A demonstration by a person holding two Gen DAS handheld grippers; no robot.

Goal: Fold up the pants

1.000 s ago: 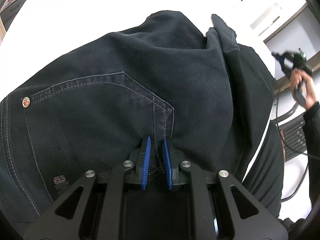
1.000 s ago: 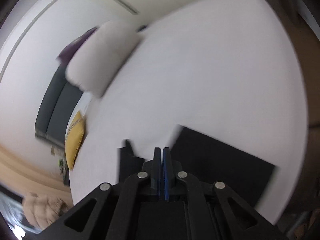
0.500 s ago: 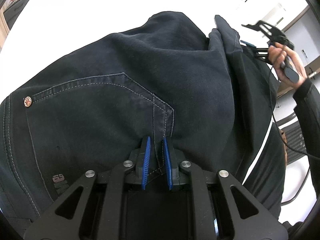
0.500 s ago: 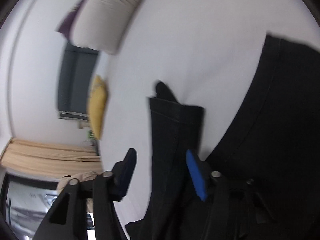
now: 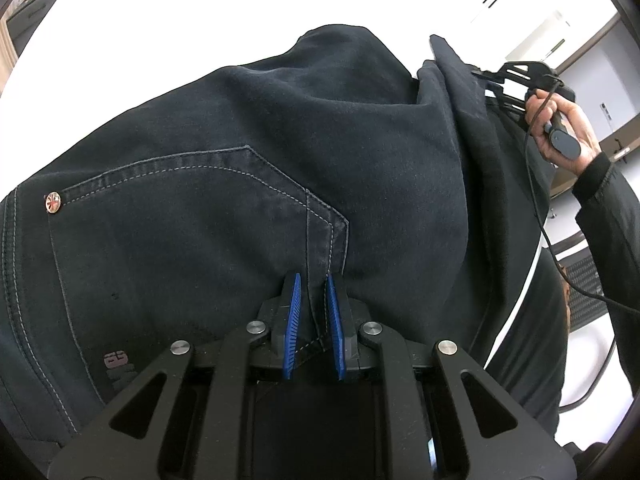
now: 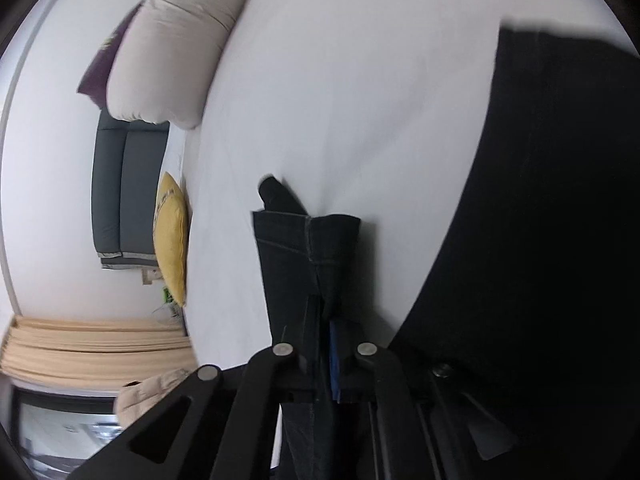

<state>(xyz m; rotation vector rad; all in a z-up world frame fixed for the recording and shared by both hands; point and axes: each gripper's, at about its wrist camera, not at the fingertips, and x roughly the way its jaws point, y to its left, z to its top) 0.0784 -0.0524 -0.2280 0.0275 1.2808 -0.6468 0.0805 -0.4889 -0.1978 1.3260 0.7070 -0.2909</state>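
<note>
Half a second ago the right gripper (image 6: 325, 344) was spread wide; now it is pinched on a hem of the dark pants (image 5: 248, 184). It has moved in close to that leg end. On the other side, the left gripper (image 5: 314, 312) pinches the seam by the back pocket (image 5: 180, 216). Under the pants lies the white bed (image 6: 340, 80), with a pillow (image 6: 176, 40) far off.
</note>
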